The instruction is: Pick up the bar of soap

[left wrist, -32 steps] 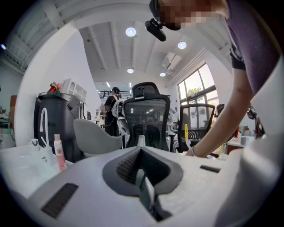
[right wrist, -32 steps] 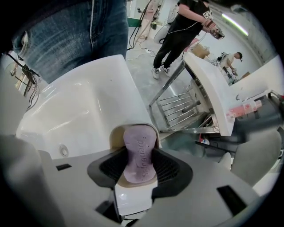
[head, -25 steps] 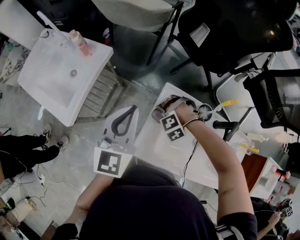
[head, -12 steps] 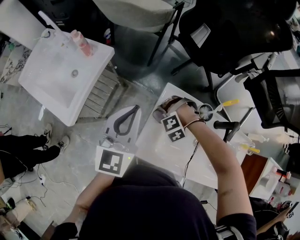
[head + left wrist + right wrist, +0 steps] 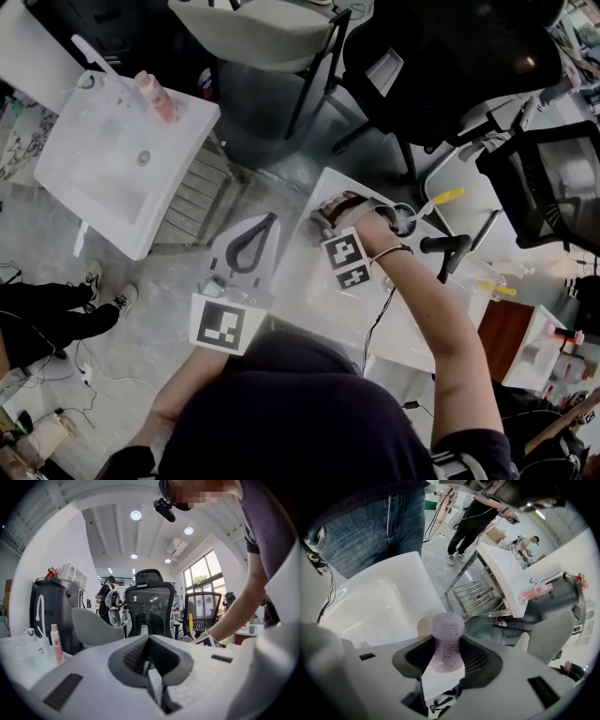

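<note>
A pale purple bar of soap (image 5: 447, 625) with embossed lettering stands on end between the jaws of my right gripper (image 5: 446, 645), which is shut on it. In the head view the right gripper (image 5: 330, 208) sits over the far corner of a white basin (image 5: 314, 295), and the hand and gripper body hide the soap. My left gripper (image 5: 268, 221) hangs to the left of that basin, over the floor. Its jaws are shut with nothing in them. In its own view the left gripper (image 5: 150, 641) points at office chairs.
A second white sink (image 5: 103, 173) with a pink bottle (image 5: 156, 96) stands at the far left on a metal rack. A black tap (image 5: 444, 246), a yellow toothbrush (image 5: 442, 198) and a round brush (image 5: 405, 217) lie behind the near basin. Office chairs (image 5: 450, 56) stand beyond.
My right gripper and hand have shifted slightly toward the basin's far corner with the soap still held. The left gripper has hardly moved.
</note>
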A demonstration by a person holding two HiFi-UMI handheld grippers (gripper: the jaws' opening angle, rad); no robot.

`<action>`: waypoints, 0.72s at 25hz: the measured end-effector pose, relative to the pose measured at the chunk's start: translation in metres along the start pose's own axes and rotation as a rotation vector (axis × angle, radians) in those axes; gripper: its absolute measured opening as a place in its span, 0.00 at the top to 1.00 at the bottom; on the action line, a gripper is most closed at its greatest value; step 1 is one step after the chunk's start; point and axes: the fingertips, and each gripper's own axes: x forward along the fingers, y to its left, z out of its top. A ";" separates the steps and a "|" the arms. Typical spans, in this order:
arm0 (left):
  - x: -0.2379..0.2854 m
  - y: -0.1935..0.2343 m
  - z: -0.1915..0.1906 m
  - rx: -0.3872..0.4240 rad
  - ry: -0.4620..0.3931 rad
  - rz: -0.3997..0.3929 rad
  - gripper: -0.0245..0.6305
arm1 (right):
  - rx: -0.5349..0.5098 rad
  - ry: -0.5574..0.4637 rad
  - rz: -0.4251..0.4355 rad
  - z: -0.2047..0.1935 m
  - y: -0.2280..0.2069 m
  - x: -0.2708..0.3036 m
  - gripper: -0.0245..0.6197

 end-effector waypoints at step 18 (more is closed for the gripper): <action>-0.008 -0.033 0.022 0.035 -0.080 -0.089 0.96 | 0.135 0.085 -0.263 0.007 -0.008 -0.110 0.67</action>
